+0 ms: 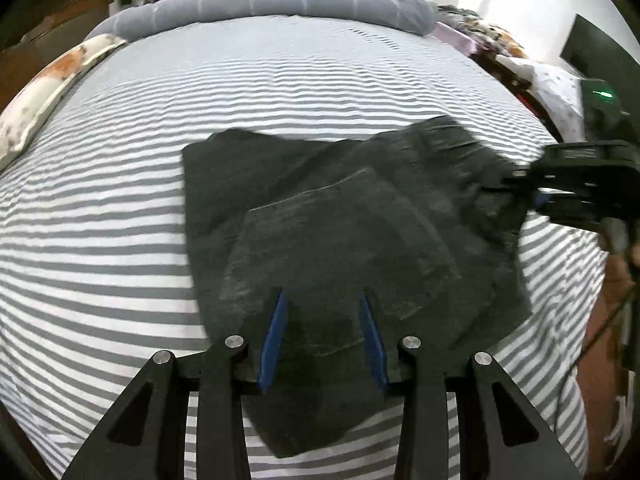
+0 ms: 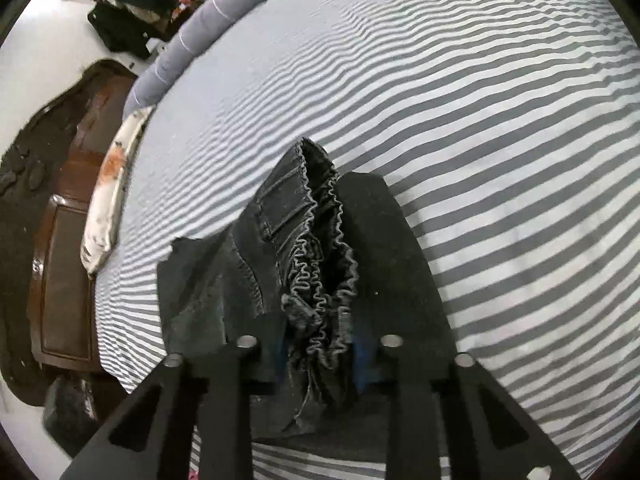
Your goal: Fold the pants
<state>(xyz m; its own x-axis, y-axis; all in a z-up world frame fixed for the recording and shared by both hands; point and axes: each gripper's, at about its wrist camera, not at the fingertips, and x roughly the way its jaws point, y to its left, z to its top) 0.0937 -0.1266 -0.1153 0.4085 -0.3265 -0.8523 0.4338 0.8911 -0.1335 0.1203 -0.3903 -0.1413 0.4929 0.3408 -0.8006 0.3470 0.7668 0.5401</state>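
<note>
Dark grey pants (image 1: 340, 220) lie folded over on the striped bed sheet (image 1: 120, 220), a back pocket facing up. My left gripper (image 1: 323, 296) hovers over the near part of the pants, its blue pads (image 1: 276, 336) apart, with cloth beneath them but nothing pinched. My right gripper (image 1: 516, 184) comes in from the right and holds the pants' right edge. In the right wrist view the ruffled elastic waistband (image 2: 316, 280) is bunched between the right gripper's (image 2: 320, 348) pads, lifted off the sheet (image 2: 500, 160).
A rolled grey blanket (image 1: 272, 0) runs along the far edge of the bed. A floral pillow (image 1: 52, 80) lies at the left edge. Patterned cloths (image 1: 540, 76) pile up at the right. Dark wooden furniture (image 2: 68, 280) stands beside the bed.
</note>
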